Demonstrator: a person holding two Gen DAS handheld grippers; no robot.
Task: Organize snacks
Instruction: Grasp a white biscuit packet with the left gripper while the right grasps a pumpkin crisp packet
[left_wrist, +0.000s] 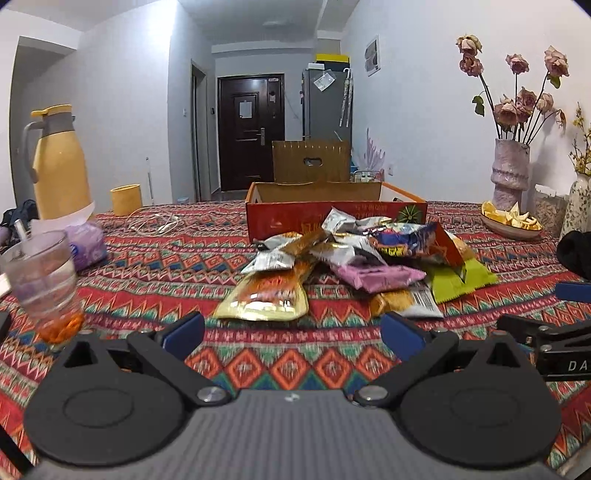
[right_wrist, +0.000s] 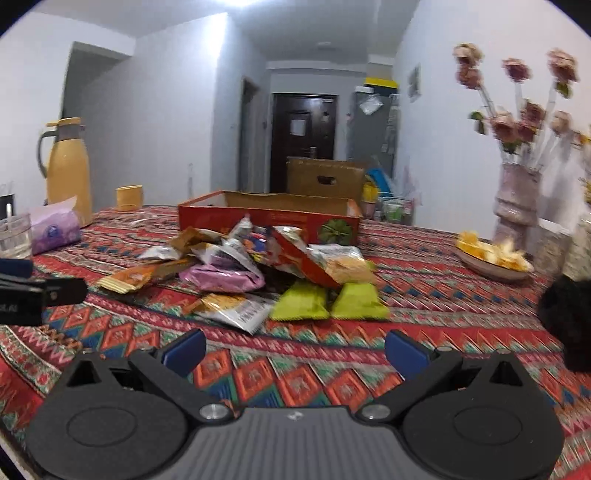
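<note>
A pile of snack packets (left_wrist: 347, 258) lies on the patterned tablecloth in front of an open red cardboard box (left_wrist: 332, 214). The pile also shows in the right wrist view (right_wrist: 258, 269), with the box (right_wrist: 269, 218) behind it. A yellow-orange packet (left_wrist: 266, 295) lies nearest my left gripper (left_wrist: 291, 332), which is open and empty, short of the pile. Two lime-green packets (right_wrist: 328, 301) lie nearest my right gripper (right_wrist: 295, 350), which is open and empty, a little in front of them.
A glass (left_wrist: 40, 280), a purple tissue pack (left_wrist: 86, 245), a yellow jug (left_wrist: 59, 166) and a yellow cup (left_wrist: 126, 199) stand at the left. A bowl of fruit peel (left_wrist: 511, 219) and a vase of dried roses (left_wrist: 509, 173) stand at the right. A white cable (left_wrist: 155, 223) lies on the cloth.
</note>
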